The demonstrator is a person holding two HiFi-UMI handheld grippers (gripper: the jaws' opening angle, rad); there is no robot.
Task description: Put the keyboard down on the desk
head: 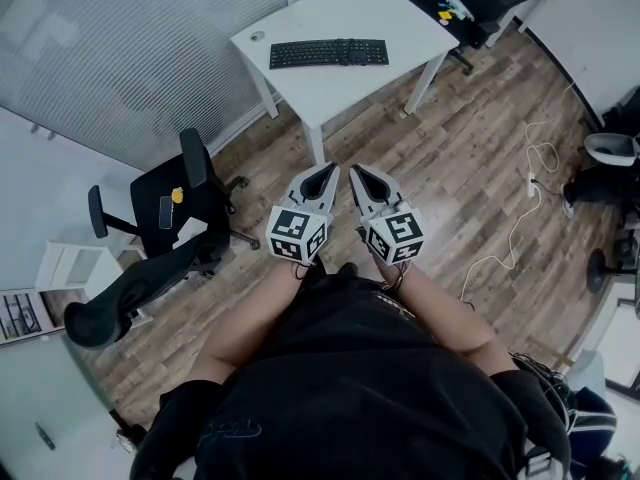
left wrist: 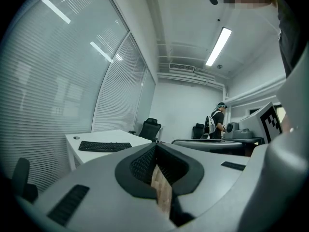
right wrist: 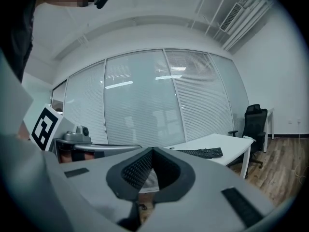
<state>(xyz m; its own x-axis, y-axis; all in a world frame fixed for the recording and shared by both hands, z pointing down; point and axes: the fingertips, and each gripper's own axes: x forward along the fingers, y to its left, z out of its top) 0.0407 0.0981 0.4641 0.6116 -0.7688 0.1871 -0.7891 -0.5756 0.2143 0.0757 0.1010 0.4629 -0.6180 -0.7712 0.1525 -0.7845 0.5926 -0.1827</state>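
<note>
Left tongs (head: 324,171) and right tongs (head: 356,173), held side by side close before the person's body, tips forward. Both are closed tip to tip with nothing between the pads; the left gripper view (left wrist: 155,145) and right gripper view (right wrist: 152,150) show only floor (head: 470,158) through the gap behind the tips.

The keyboard (head: 329,53) lies flat on the white table (head: 330,13), well apart from both tongs, roughly parallel to the near edge and wholly supported. A small disc (head: 258,36) sits at the table's left corner, clear of the keyboard.

Judged from this, the put-down looks complete and nothing is in hand. Should the keyboard need squaring, both tongs would have to be carried across to the table and opened before contact. Each would then take one short end, so the keyboard stays level and does not pivot.

A chair (head: 170,218) stands left of the person. No container is on the table. A white shelf (head: 70,266) at the far left shows open compartments; their contents cannot be made out.
</note>
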